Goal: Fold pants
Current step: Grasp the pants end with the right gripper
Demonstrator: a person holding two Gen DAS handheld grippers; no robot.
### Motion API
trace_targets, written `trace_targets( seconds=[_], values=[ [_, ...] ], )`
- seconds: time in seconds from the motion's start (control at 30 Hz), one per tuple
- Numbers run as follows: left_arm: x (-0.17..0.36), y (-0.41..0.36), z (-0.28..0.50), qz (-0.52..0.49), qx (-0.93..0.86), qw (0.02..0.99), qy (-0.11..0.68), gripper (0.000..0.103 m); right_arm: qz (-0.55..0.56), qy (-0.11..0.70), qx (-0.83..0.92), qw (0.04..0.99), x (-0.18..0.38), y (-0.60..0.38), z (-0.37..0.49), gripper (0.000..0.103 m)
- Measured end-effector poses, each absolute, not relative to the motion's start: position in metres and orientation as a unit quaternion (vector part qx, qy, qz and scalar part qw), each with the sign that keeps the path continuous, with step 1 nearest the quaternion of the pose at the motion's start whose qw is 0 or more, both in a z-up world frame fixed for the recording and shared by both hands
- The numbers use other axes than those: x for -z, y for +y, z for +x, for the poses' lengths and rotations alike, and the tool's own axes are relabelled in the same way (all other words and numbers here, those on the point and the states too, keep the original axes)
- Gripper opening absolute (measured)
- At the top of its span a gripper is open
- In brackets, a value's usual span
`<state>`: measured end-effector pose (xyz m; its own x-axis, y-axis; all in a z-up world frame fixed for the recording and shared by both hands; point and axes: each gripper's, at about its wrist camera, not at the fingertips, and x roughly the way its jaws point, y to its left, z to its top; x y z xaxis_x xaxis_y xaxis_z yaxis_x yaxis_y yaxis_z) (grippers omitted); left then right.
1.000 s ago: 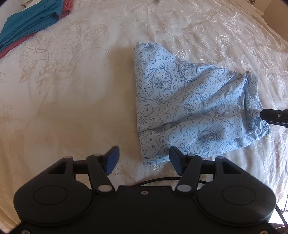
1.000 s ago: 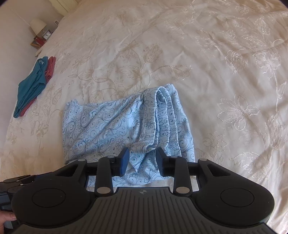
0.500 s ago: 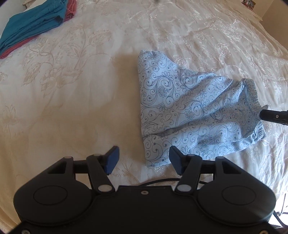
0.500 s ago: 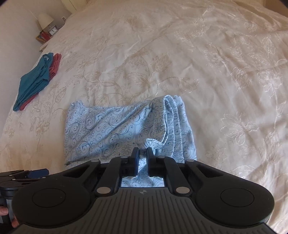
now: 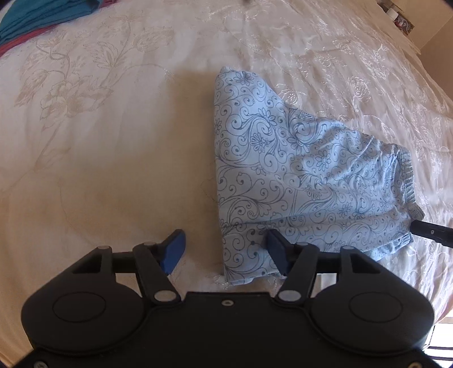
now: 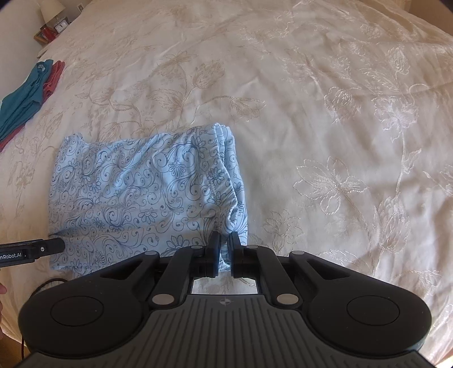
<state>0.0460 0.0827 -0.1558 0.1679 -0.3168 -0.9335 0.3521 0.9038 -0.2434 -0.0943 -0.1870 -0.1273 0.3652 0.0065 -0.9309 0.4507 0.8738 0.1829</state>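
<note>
Light blue pants with a dark swirl print (image 5: 297, 175) lie folded on the cream bedspread; they also show in the right wrist view (image 6: 136, 192). My left gripper (image 5: 223, 250) is open, its jaws straddling the near left corner of the pants just above the bed. My right gripper (image 6: 225, 249) is shut on the near right corner of the pants by the gathered waistband. The right gripper's finger shows in the left wrist view (image 5: 430, 232). The left gripper's finger shows in the right wrist view (image 6: 31, 249).
The cream floral bedspread (image 6: 325, 99) fills both views. A teal and a red garment (image 6: 25, 96) lie stacked at the far left of the bed, also seen in the left wrist view (image 5: 34, 17). A nightstand with a lamp and clock (image 6: 53, 19) stands beyond.
My right gripper has closed on the pants' corner near the waistband. My left gripper has moved forward so its open jaws now straddle the near left corner.
</note>
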Motion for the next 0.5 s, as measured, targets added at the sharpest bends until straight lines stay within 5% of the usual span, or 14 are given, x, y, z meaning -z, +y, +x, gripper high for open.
trace_targets(
  seconds=[0.17,0.37,0.5],
  values=[
    [0.157,0.083,0.029,0.02,0.242,0.771,0.589,0.033,0.211,0.54,0.135,0.803,0.119,-0.19,-0.096,0.01],
    [0.156,0.099,0.015,0.008,0.231,0.77,0.595,0.019,0.201,0.527,0.149,0.812,0.107,-0.193,-0.1,0.01],
    [0.155,0.112,0.011,0.002,0.224,0.768,0.6,0.02,0.176,0.502,0.143,0.835,0.087,-0.189,-0.094,0.01]
  ],
)
